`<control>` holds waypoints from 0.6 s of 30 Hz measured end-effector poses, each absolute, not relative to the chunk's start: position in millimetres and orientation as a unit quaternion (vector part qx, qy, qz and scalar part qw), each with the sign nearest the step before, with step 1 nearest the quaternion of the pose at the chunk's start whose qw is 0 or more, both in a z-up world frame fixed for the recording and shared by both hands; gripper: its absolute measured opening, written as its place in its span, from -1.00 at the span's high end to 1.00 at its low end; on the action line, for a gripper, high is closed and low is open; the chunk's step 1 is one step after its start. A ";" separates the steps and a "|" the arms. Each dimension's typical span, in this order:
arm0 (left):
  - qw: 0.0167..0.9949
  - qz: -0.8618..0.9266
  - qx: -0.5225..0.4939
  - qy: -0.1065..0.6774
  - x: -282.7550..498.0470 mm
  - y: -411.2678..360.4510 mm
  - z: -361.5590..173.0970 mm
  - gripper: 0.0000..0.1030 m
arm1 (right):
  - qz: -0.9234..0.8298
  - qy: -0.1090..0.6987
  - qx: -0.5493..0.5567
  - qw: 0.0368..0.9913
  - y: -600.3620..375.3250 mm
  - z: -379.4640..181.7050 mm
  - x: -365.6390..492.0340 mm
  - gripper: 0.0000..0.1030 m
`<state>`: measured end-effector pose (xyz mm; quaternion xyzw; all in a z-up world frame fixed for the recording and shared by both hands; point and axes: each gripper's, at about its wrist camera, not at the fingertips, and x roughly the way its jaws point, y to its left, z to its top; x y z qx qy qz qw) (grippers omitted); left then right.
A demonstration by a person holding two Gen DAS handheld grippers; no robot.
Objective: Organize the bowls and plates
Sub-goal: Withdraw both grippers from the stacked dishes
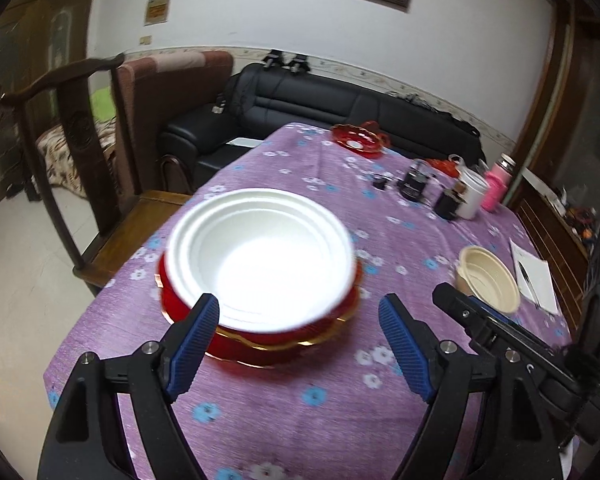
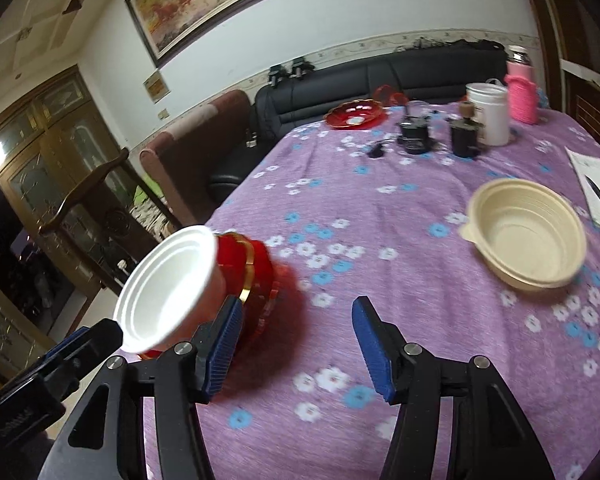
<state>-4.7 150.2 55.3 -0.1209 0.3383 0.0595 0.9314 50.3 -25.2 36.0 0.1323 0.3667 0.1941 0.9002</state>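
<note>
Standing by the table, I saw both claws released and empty: the left gripper (image 1: 299, 334) hung with its jaws apart at the near rim of the stacked white bowls (image 1: 262, 254), the right gripper (image 2: 298, 346) spread over bare purple tablecloth (image 2: 380, 208). The white bowls sat nested on red plates (image 1: 268, 346) near the table's left edge, and a beige bowl (image 2: 528, 234) lay well apart to the right. A further red dish (image 2: 354, 115) rested at the far end. To my eye the stack was the risk: it sat close to the edge, and a nudge from a blue pad (image 1: 194, 350) could slide it on the cloth or tip the light bowls off. No label was readable; the small wall plaque (image 1: 157, 10) was too blurred.
</note>
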 end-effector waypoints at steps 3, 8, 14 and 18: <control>0.933 0.047 -0.107 0.340 -6.3 129.9 56.8 -0.58 | 0.180 0.363 0.143 0.903 -50.8 34.7 44.8 -0.20; 0.939 0.029 -0.081 0.334 -9.8 93.6 60.7 -0.58 | 0.160 0.344 0.135 0.915 -80.6 39.6 33.3 -0.20; 0.960 0.025 -0.047 0.275 -21.9 57.8 73.5 -0.58 | 0.086 0.288 0.079 0.950 -106.2 52.7 13.5 -0.73; 0.961 0.014 -0.015 0.274 -15.5 34.3 73.3 -0.58 | 0.048 0.252 0.057 0.965 -126.7 58.2 8.4 -0.74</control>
